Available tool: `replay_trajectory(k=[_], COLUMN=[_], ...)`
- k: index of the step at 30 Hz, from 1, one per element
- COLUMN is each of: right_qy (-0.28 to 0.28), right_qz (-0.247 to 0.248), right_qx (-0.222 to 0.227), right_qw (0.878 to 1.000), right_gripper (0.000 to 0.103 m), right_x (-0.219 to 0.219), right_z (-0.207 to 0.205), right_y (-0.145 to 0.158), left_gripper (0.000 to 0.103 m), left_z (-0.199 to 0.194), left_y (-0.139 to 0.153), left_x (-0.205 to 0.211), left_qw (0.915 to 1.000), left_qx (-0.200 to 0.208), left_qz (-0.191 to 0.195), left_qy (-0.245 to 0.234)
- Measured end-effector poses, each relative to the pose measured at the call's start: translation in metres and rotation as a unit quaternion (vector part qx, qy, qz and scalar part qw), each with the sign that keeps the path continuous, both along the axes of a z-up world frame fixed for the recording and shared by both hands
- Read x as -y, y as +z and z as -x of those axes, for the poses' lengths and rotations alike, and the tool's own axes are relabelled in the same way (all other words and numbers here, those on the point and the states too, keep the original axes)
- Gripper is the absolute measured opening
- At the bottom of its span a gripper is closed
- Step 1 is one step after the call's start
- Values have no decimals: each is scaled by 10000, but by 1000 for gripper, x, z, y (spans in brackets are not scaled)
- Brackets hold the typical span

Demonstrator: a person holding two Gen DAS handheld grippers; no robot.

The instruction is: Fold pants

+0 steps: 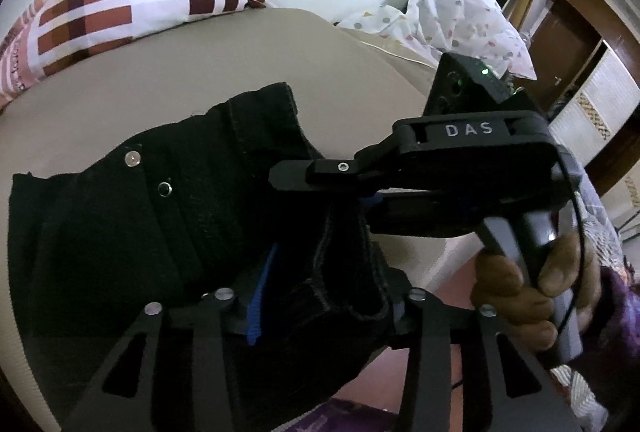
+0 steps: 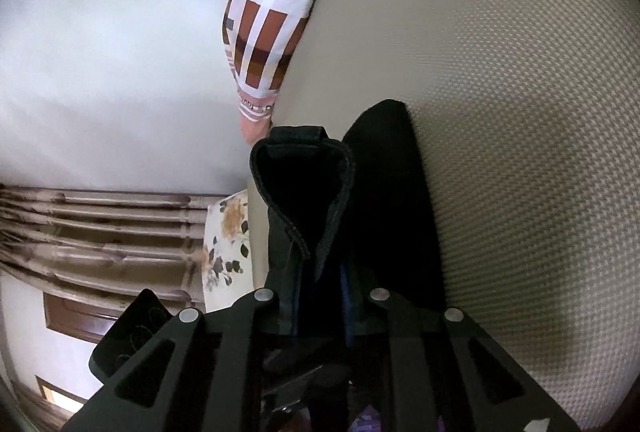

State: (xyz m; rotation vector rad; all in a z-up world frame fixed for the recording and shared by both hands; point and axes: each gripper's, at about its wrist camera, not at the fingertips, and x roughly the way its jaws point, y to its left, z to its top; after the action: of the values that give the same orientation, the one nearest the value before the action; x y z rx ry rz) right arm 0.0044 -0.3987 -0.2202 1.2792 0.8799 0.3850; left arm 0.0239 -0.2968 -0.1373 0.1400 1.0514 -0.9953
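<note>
**Left wrist and right wrist views: pants coming down onto the bed**

Left wrist view: the left tool (image 1: 320,288) is straddling a bunched black seam, its blue pad showing at 6 o'clock; whether it is pinching the cloth, I cannot tell. The pants (image 1: 160,224) are lying across the beige bed (image 1: 248,60), waist snaps at 9 o'clock, dark denim, rumpled. The right tool (image 1: 280,178) is reaching in from 3 o'clock, clenched on fabric, with a hand (image 1: 532,296) on its grip. If the left side is slipping free, the fold could be sagging unevenly.

Right wrist view: the right tool (image 2: 320,308) is grasping a doubled hem at 6 o'clock, the opening gaping toward 12. The loose loop could be twisting or creasing as it settles.
</note>
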Motion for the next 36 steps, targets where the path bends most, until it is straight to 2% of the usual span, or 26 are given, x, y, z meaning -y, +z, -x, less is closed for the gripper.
replay_trajectory(k=[3,5,8,9,12,14,16,18,20,23,25,28,32,36], right_qy=[6,-16,-62,-102,-166,-248,-423,-717,-728,-448,-186,61,421,403], right_qz=[-60,-73,-171,-157,-117,104,178,211,307,974,1659,2810,3448,4159], right_qx=[38,17,14,32,94,133,171,374,566,913,1030,1078,1009,844], right_qw=[10000,10000,9998,9998,9997,9996,9988,9965,9953,9900,9806,9536,9323,9046], right_gripper=[15,15,15,18,22,25,26,26,26,26,26,26,26,26], right_x=[4,7,13,14,19,24,30,36,32,6,-18,-50,-74,-87], right_z=[0,2,6,9,18,29,43,62,76,92,97,97,87,85], right_y=[-7,-12,-20,-20,-15,-8,-3,8,22,51,68,84,78,78], left_gripper=[49,52,54,58,68,69,71,71,71,71,71,71,71,71], left_z=[-1,-2,-2,-4,-16,-24,-33,-41,-45,-48,-49,-46,-40,-36], left_y=[6,15,39,45,61,64,60,48,32,10,-2,-9,-11,-11], left_x=[-3,-8,-27,-35,-68,-93,-117,-140,-162,-187,-200,-211,-218,-217], left_qw=[9996,9983,9988,9988,9967,9930,9883,9843,9812,9770,9738,9707,9703,9729], left_qx=[-247,-417,-106,12,364,574,754,736,549,164,-84,-252,-389,-435], left_qz=[116,339,462,485,512,471,319,105,-12,-142,-155,-113,-52,-109], left_qy=[-121,-210,-73,17,510,914,1286,1601,1848,2124,2268,2388,2386,2270])
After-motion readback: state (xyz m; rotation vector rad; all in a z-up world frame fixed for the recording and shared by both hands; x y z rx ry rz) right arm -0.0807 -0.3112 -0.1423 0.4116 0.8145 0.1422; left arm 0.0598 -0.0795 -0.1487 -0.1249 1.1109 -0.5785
